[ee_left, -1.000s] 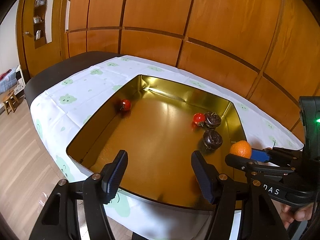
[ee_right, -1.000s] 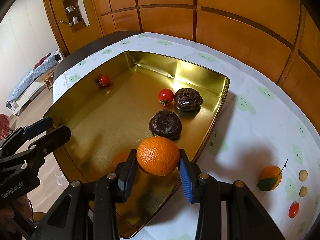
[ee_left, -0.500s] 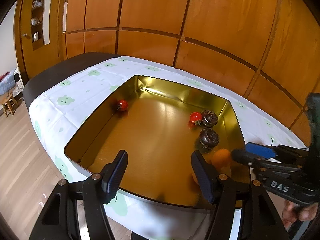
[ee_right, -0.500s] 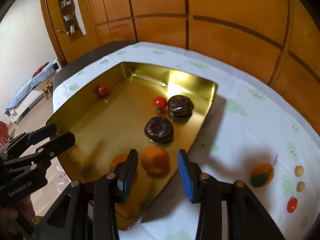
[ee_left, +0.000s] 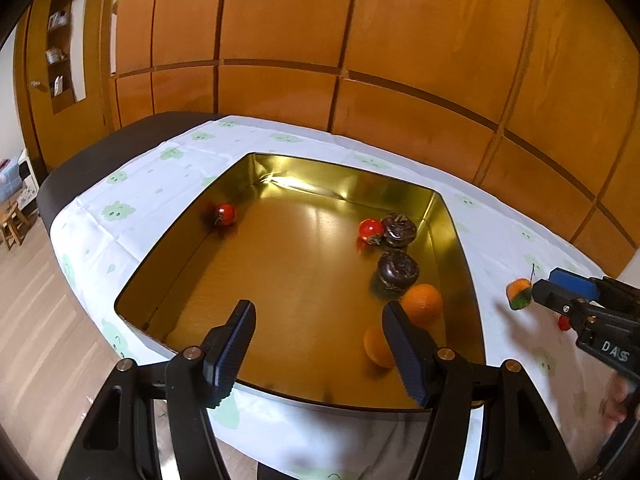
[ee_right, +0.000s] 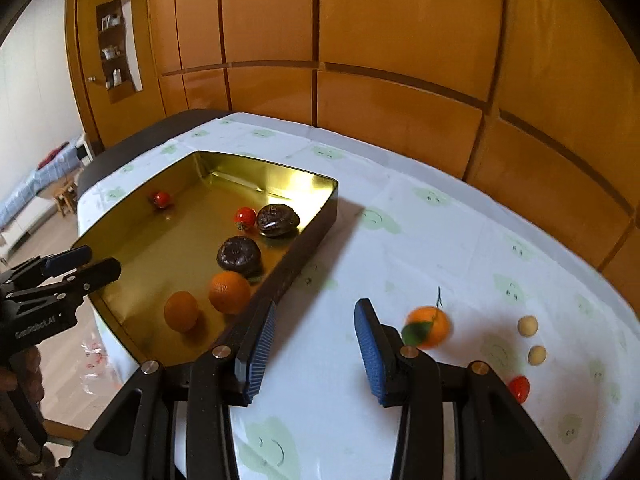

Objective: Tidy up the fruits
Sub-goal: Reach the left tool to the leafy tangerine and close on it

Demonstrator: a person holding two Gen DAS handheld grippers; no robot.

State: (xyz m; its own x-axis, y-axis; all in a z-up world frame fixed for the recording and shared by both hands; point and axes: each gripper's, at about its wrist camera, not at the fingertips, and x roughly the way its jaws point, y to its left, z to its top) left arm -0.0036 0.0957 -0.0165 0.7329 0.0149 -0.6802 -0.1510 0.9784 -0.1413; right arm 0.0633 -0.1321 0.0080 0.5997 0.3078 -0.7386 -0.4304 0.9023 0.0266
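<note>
1. Since the table fills most of both views, we begin with it: its white cloth with green faces runs from centre to lower right in the right wrist view.
2. We see the gold tin at left of centre in that view, holding two oranges, two dark fruits and two small red fruits.
3. We hold the right gripper at the bottom centre, over bare cloth just right of the tin's near corner; its blue pads stand apart with nothing between them.
4. We hold the left gripper at the bottom of the left wrist view over the tin's near wall, jaws apart and empty.
5. We judge the leafed orange the next thing to fetch: it lies on the cloth just right of the right gripper's right finger, slightly farther up the frame, stem pointing up the picture. The right hand is clearly the nearer; the tin sits between this fruit and the left gripper.
6. We note two pale round fruits and one small red fruit farther right, at the frame's lower right.
</note>
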